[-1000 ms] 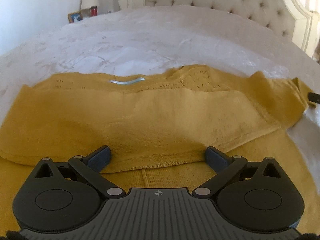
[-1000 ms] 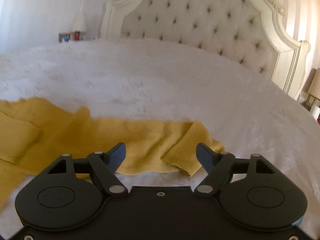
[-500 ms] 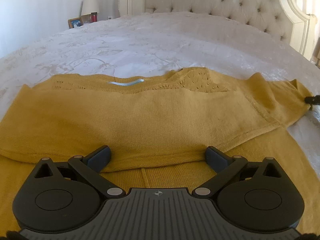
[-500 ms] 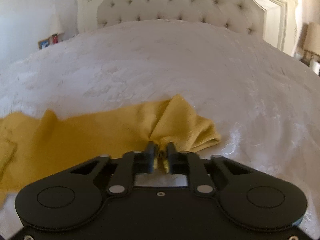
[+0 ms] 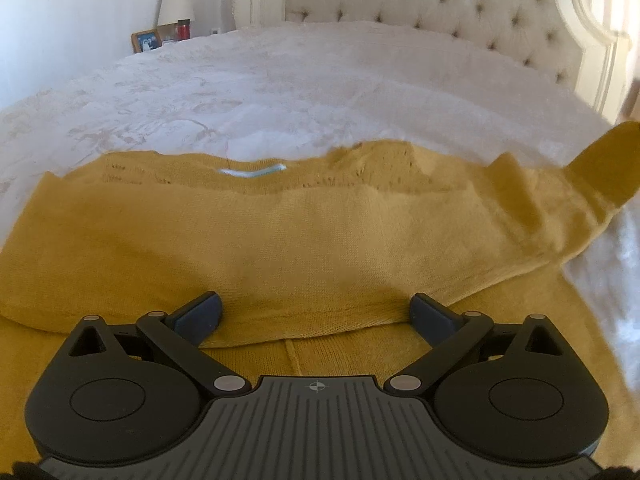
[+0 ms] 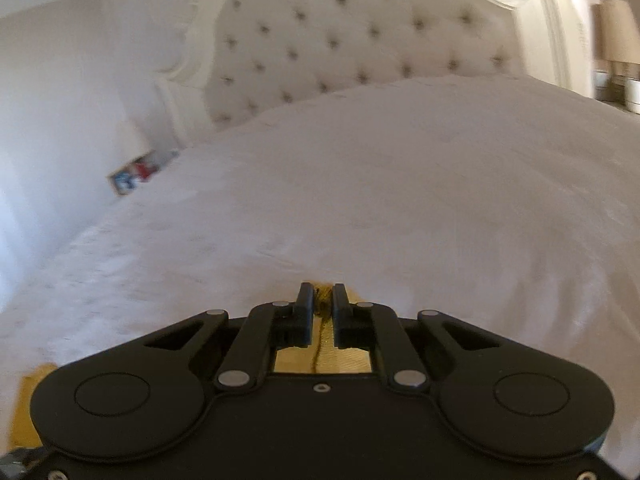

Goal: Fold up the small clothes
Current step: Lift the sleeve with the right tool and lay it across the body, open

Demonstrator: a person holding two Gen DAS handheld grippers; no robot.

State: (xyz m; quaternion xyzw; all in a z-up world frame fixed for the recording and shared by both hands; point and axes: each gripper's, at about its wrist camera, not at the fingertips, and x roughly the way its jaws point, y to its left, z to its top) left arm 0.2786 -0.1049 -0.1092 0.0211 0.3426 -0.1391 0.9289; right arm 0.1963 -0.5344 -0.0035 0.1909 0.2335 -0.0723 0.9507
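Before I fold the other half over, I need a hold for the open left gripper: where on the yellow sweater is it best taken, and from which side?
Take the yellow sweater by the folded edge lying between the left gripper's open fingers, coming in low from the near side. That edge is a raised double layer facing the jaws, so it should pinch easily. The right gripper already pinches the sleeve.

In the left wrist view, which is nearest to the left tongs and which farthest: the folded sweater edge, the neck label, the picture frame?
1. Folded sweater edge, between the open left tongs.
2. Neck label, beyond, centre.
3. Picture frame, far left, past the bed.
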